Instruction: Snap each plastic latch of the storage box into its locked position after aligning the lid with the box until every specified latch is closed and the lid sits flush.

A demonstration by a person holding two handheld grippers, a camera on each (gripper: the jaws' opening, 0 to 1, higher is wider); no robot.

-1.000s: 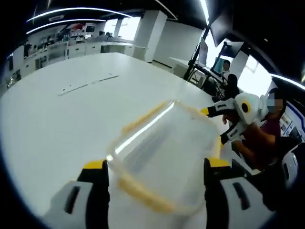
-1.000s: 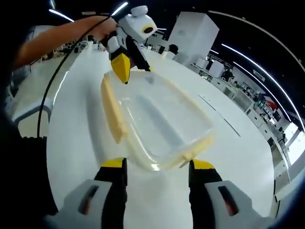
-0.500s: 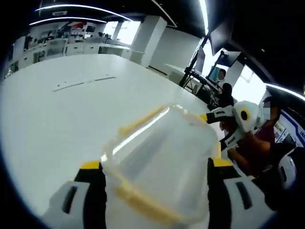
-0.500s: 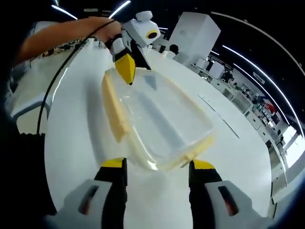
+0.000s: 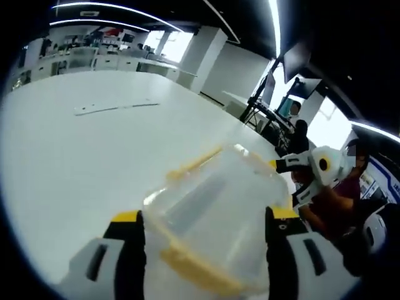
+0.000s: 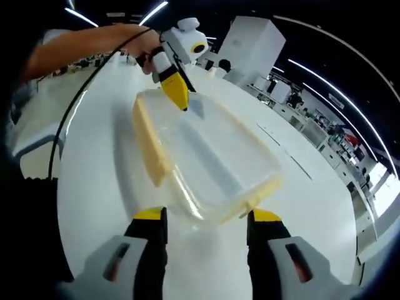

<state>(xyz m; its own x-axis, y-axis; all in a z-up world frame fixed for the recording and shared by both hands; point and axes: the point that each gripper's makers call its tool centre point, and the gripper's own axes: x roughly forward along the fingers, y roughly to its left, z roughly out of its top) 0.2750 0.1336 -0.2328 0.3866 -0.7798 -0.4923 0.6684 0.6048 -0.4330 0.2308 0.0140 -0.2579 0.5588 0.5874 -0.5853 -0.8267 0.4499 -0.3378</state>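
Right gripper view, storage box between wide right tongs and left tongs, left tongs wide

The right gripper reached forward over a white table, its two yellow-tipped jaws spread apart with nothing between them. Just ahead of the jaws lay a clear plastic storage box with its clear lid on top. A long yellow latch ran along the box's left side, and another yellow latch sat at its near right end. At the far end the left gripper, held in a person's hand, pointed its yellow tips down at the lid. A black cable trailed from it across the table.
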